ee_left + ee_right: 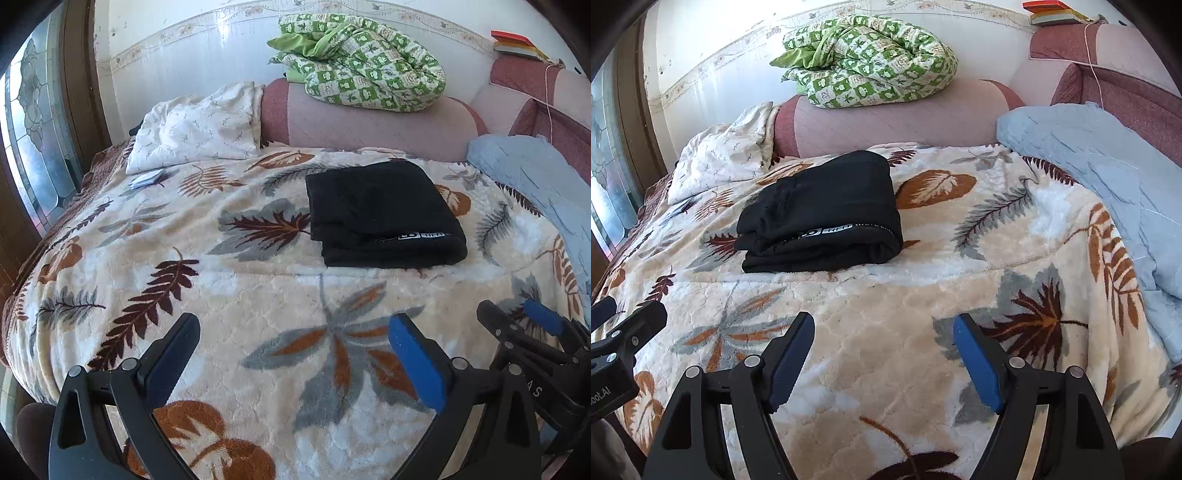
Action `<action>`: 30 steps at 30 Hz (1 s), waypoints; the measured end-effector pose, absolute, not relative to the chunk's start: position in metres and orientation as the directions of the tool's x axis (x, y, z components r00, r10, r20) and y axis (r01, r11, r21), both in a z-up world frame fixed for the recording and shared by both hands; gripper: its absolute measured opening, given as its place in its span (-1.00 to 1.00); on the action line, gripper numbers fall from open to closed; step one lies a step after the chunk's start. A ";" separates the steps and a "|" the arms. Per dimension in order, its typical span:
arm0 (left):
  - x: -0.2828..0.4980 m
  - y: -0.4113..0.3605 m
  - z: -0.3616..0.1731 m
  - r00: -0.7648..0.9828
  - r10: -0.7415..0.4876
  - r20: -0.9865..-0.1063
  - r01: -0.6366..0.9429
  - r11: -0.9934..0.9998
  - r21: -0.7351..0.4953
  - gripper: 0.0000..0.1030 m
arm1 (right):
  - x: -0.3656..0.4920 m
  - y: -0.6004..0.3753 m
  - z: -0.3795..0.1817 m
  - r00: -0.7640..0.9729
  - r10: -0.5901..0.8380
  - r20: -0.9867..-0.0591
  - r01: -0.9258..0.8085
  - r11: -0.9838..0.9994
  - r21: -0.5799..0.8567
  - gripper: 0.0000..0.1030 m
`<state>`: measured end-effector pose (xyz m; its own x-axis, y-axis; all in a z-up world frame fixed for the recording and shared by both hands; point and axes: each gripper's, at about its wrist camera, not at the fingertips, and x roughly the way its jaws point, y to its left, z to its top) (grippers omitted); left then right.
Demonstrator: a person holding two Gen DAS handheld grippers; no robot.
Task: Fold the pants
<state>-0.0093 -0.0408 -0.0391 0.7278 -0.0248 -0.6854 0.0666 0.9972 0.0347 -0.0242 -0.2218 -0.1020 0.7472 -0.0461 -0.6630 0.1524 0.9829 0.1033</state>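
Note:
Black pants [384,216] lie folded into a compact rectangle on the leaf-patterned blanket [221,280], with a white logo strip along the near edge. They also show in the right wrist view [822,214]. My left gripper [295,326] is open and empty, held above the blanket well in front of the pants. My right gripper [884,326] is open and empty too, also short of the pants. The right gripper shows at the right edge of the left wrist view [517,314], and the left gripper at the left edge of the right wrist view [624,314].
A white pillow [195,129] lies at the back left. A green checked quilt [362,62] sits on the pink headboard [369,125]. A light blue cover [1100,184] is bunched at the right. A window [33,122] is on the left.

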 end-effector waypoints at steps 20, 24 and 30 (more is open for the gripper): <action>-0.003 -0.044 -0.060 0.660 -0.057 -0.749 0.090 0.996 0.004 0.98 | -0.019 -0.216 -0.115 0.714 -0.040 -0.699 0.142 0.986 0.088 0.63; -0.002 -0.044 -0.064 0.648 -0.061 -0.759 0.092 0.996 -0.002 0.98 | -0.018 -0.216 -0.116 0.709 -0.039 -0.704 0.141 0.986 0.087 0.64; 0.000 -0.042 -0.067 0.634 -0.068 -0.770 0.089 0.996 -0.015 0.98 | -0.018 -0.215 -0.117 0.707 -0.041 -0.706 0.143 0.986 0.086 0.64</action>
<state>0.0003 -0.0421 -0.0668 0.6340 -0.0680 -0.7703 0.0886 0.9960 -0.0149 -0.0180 -0.2153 -0.1167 0.7070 -0.0411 -0.7061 0.1430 0.9860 0.0858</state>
